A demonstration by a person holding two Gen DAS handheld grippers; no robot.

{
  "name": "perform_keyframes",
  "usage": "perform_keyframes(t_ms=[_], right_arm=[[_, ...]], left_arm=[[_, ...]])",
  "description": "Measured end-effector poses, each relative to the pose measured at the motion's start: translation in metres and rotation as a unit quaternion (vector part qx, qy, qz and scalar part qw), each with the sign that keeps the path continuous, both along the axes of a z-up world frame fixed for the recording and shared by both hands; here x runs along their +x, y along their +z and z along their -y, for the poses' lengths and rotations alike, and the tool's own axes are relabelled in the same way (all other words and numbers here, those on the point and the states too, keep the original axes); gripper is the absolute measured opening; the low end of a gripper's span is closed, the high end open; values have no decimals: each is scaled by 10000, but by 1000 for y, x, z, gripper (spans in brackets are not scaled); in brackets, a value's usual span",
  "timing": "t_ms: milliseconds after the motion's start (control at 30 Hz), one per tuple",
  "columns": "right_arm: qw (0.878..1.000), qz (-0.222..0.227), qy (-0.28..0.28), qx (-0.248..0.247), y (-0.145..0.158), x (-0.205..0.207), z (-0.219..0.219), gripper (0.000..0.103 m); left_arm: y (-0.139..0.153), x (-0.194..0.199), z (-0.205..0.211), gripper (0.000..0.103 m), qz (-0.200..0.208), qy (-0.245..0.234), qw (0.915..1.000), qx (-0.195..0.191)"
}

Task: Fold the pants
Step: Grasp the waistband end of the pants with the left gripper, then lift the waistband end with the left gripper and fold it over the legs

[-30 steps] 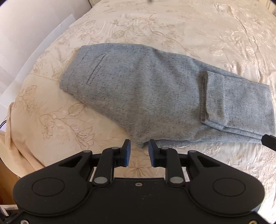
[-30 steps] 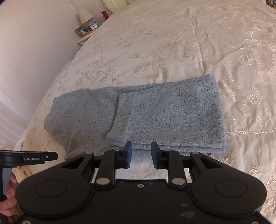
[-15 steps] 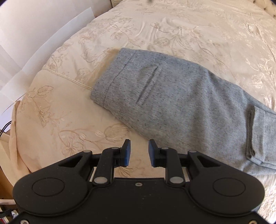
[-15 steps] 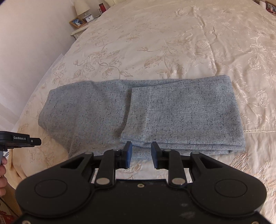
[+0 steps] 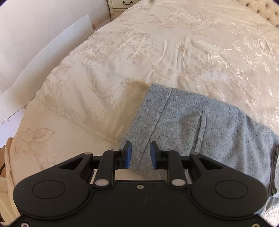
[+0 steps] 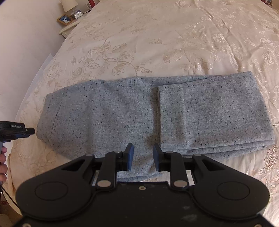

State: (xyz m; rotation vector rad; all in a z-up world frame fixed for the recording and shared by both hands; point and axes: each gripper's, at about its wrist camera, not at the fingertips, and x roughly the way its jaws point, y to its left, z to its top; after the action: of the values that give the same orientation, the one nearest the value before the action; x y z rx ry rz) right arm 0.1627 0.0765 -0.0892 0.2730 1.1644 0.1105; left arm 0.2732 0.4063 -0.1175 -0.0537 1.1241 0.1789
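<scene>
Our grey pants [image 6: 132,111] lie part-folded across the cream bedspread [image 6: 157,35], mid-frame. Both the left gripper [image 5: 139,153] and right gripper [image 6: 143,155] hover with fingers parted, empty; we should pinch the waistband corners squarely.

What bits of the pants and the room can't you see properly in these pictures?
- Left wrist view: the pants are cut off by the right edge and hidden below by the left tongs.
- Right wrist view: their near edge is hidden behind the right tongs.
- Right wrist view: the picture frame and clock are too small to read.
</scene>
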Motion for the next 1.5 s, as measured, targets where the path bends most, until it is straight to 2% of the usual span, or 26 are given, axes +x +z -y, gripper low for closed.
perform_keyframes(t_ms=[67, 133, 233, 300, 367, 400, 533, 700, 733, 800, 833, 867, 900, 967, 1000, 1167, 1300, 1500], right_arm=[[10000, -20, -39, -35, -1, 3, -8, 27], [9999, -58, -103, -45, -2, 6, -14, 27], [9997, -116, -201, -66, -3, 9, -23, 27], [9995, -162, -255, -70, -5, 11, -26, 27], [9993, -198, -305, -56, -6, 12, -30, 27], [9992, -213, -325, -57, -6, 13, -31, 27], [9991, -263, -331, -78, -8, 18, -37, 27], [9989, -324, -325, -87, -10, 24, -44, 27], [9988, -349, -323, -78, -11, 24, -46, 27], [9986, -424, -302, -63, -15, 26, -49, 27], [9986, -448, -289, -64, -16, 26, -51, 27], [9985, -456, -283, -58, -16, 27, -52, 27], [9986, -458, -275, -51, -16, 27, -53, 27], [9986, -449, -261, -44, -16, 25, -54, 27], [9987, -444, -262, -45, -15, 25, -54, 27], [9986, -399, -359, -14, -13, 22, -46, 27], [9981, -326, -528, -36, -12, 25, -29, 27], [9965, 41, -558, -614, -22, 62, -4, 27]], left_arm=[[-8, 9, -3, 47, 19, -152, 9998, -86], [-24, 19, -6, 55, -68, -296, 9995, -127], [-57, 30, -7, 59, -409, -528, 9976, -156], [-70, 32, -9, 74, -395, -630, 9972, -108], [-78, 33, -12, 100, -328, -554, 9979, -21], [-82, 33, -16, 103, -324, -496, 9982, -33], [-91, 36, -36, 103, -332, -478, 9962, -648], [-92, 36, -40, 103, -316, -654, 9944, -771], [-92, 37, -40, 103, -325, -667, 9941, -791], [-89, 36, -40, 94, -249, -706, 9930, -917], [-85, 34, -40, 77, -180, -750, 9916, -1041], [-81, 32, -39, 54, -143, -843, 9879, -1296], [-76, 29, -38, 50, -125, -834, 9861, -1429], [-66, 25, -33, 34, -18, -832, 9882, -1286], [-59, 24, -32, 34, 19, -794, 9894, -1216], [-32, 18, -34, 25, 200, -413, 9891, -1398], [-8, 13, -22, 24, 478, -526, 9893, -1272], [20, 11, -3, 23, 704, -790, 9874, -1174]])
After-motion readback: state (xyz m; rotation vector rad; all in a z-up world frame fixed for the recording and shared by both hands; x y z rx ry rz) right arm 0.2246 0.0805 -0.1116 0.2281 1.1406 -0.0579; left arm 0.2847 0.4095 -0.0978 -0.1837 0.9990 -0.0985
